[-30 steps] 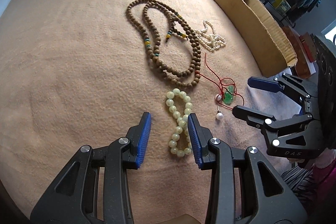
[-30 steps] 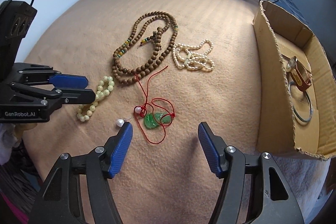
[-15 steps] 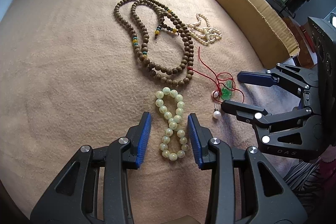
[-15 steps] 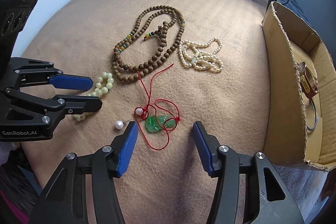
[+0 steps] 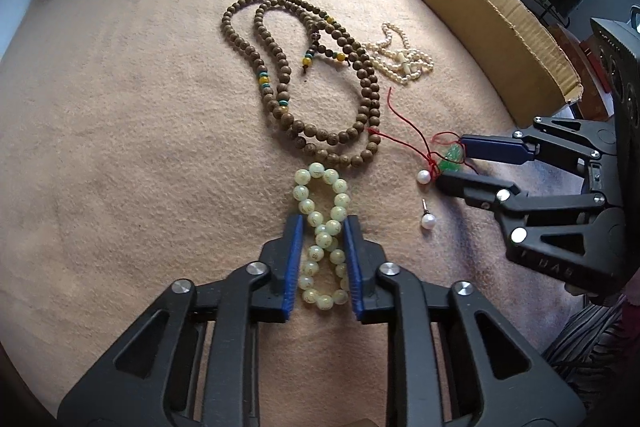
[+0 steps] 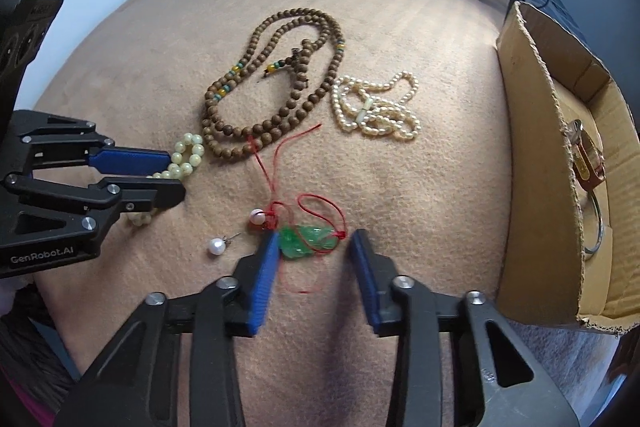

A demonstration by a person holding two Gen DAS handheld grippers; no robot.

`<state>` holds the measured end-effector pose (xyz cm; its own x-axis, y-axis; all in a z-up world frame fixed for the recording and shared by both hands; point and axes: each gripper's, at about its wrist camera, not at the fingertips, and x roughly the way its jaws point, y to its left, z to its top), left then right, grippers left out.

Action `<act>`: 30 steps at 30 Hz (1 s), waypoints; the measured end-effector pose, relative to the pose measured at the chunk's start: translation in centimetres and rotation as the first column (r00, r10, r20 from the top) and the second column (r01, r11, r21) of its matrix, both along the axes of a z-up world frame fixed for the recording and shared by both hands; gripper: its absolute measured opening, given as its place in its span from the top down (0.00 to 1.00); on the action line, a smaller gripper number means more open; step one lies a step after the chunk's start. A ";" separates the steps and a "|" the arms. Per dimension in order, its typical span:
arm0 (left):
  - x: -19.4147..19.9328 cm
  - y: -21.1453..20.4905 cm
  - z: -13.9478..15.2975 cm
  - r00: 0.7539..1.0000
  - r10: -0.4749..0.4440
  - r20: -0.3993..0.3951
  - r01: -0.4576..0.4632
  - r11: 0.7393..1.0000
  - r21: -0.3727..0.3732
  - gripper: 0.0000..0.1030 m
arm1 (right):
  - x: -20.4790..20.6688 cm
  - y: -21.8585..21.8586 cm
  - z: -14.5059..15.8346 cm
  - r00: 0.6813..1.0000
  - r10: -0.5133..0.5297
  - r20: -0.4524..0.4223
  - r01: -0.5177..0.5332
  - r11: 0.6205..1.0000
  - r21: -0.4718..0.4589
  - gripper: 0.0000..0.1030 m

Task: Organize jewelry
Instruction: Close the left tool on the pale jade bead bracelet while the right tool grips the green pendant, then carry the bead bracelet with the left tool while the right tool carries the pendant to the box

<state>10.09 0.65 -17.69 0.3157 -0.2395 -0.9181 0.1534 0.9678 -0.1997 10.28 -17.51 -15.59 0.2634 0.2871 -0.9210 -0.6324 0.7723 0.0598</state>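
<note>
Left wrist view: the left gripper (image 5: pixel 322 227) has just been closing, its blue pads now squeezing the pale green bead bracelet (image 5: pixel 322 239) lying near the blanket's (image 5: pixel 120 147) front edge. A loose pearl stud (image 5: pixel 428 221) lies just to its right.

Right wrist view: only here the cardboard box's (image 6: pixel 536 187) inside shows, with a bangle (image 6: pixel 598 227). The right gripper (image 6: pixel 314 241) has been closing; its jaws stand apart around the green pendant (image 6: pixel 306 241), the left pad touching it, the right pad clear.
</note>
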 end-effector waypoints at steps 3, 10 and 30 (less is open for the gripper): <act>0.1 0.1 0.0 1.000 0.003 0.001 -0.003 1.000 -0.004 0.85 | 0.1 -0.1 0.0 1.000 -0.002 -0.005 0.002 1.000 0.009 0.70; 0.0 0.8 0.2 1.000 0.020 -0.005 -0.020 0.999 -0.031 0.90 | 0.5 -0.5 0.2 1.000 -0.018 -0.012 0.018 0.999 0.029 0.71; -1.1 2.9 4.3 0.993 0.094 0.077 -0.085 0.990 -0.115 0.92 | 0.8 -1.9 6.1 0.992 -0.072 0.100 0.056 0.986 0.155 0.71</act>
